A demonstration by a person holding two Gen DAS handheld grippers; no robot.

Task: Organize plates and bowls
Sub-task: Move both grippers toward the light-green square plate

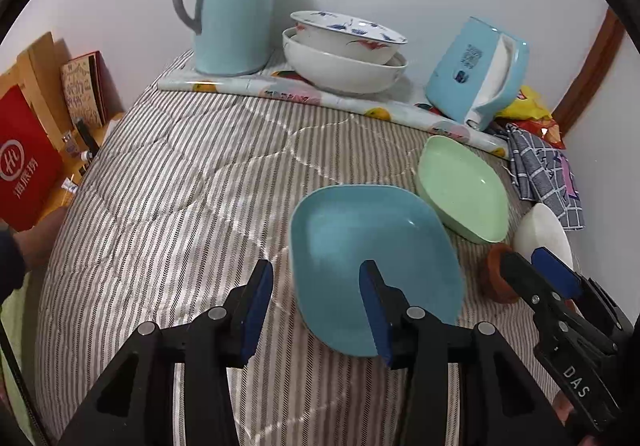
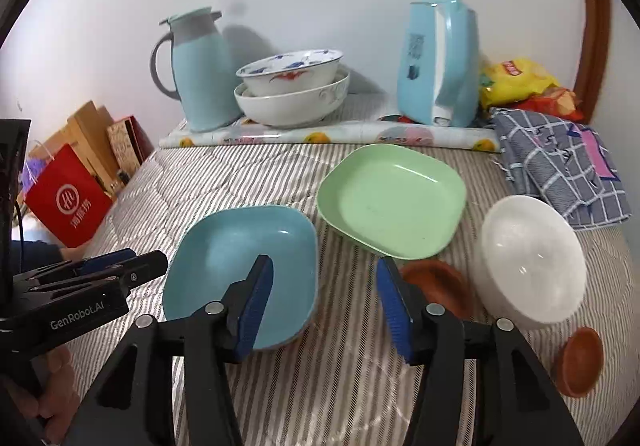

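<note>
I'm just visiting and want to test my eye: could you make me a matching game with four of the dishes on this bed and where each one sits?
1. blue dish
2. green dish
3. white bowl
4. flowered bowl

A. nested in a larger bowl by the wall
B. far right, beside the checked cloth
C. middle, between two other dishes
D. nearest the left gripper

Pairs: 1-D, 2-C, 3-B, 4-A

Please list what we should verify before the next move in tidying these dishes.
1. Left hand-held gripper open, nothing between its jaws: ok.
2. Right hand-held gripper open, empty: ok.
3. Square blue plastic dish resting on the striped quilt: ok.
4. Square green plastic dish empty, unobstructed: ok.
5. Round white bowl lying level: not ok, it tilts.
6. Two small brown saucers stacked: not ok, they lie apart.
</note>
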